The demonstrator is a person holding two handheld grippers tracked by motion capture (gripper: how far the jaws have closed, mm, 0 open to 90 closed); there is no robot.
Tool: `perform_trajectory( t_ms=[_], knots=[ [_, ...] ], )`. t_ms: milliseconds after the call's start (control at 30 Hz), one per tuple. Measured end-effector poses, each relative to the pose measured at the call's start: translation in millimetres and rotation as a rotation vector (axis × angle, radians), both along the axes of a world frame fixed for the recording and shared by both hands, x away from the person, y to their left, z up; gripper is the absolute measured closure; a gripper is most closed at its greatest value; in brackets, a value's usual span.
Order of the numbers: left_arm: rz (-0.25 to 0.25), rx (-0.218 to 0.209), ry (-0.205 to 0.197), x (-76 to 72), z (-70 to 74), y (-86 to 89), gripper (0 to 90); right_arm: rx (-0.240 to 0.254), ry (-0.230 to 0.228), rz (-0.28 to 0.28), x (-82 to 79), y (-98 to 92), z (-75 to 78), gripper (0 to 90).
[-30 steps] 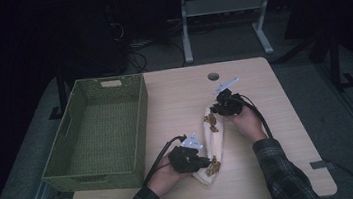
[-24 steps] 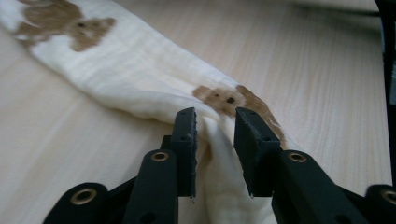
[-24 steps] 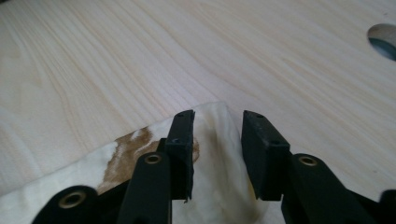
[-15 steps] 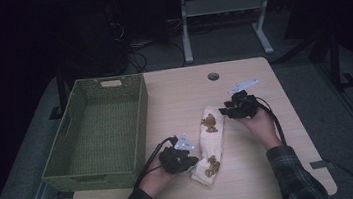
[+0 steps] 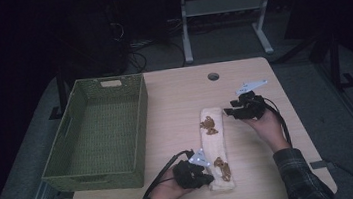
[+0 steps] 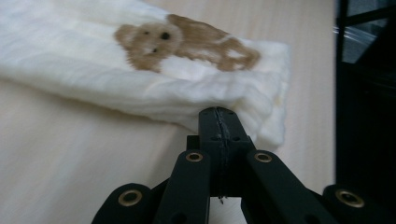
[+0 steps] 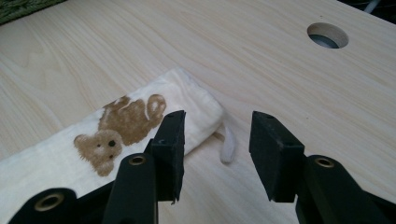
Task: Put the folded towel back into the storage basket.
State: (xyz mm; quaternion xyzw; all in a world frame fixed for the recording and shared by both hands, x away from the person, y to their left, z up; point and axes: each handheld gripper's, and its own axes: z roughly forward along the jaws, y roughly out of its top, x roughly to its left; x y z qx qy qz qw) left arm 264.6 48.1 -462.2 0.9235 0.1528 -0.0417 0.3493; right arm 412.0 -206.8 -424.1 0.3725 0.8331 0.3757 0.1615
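Towel (image 5: 215,148), cream and folded into a long narrow strip, lies lengthwise on the wooden table (image 5: 175,104) just right of the frame's centre in the high view, running from mid-frame down toward the bottom edge. From up there its two brown prints are only blotches. The gripper views resolve them: each is a teddy bear (image 6: 180,42) with dark eyes and nose, one near each end of the strip (image 7: 119,126).

The left gripper view also shows the fluffy layered folds at the towel's near end (image 6: 140,88), and the left gripper (image 6: 219,122) with its jaws clenched together, their tip pressed against the folded edge; whether any cloth is pinched between them I cannot tell. In the high view this gripper (image 5: 204,176) sits at the lower centre, touching the strip's bottom end, in the person's left hand (image 5: 167,193).

The right gripper view shows a small white loop tag (image 7: 227,147) sticking out from the towel's far end. The right gripper (image 7: 217,147) has its jaws released and spread, the tag between them. In the high view it (image 5: 230,110) lies just beside the strip's upper end.

A green woven basket (image 5: 100,133) stands at the left, well apart from the towel. A round cable hole (image 5: 213,76) is in the table's upper part.
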Motion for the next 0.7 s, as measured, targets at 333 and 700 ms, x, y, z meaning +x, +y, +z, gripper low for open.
perform_trajectory(
  t_ms=[333,700],
  knots=[
    [0.009,-0.077,-0.094,14.1,27.1,0.5,78.7,-0.003,0.01,0.008,1.9,6.9,-0.8,51.5],
    [-0.129,-0.046,-0.107,29.5,5.0,-29.6,41.7,-0.009,0.007,0.022,6.8,15.1,3.0,46.6]
  ],
)
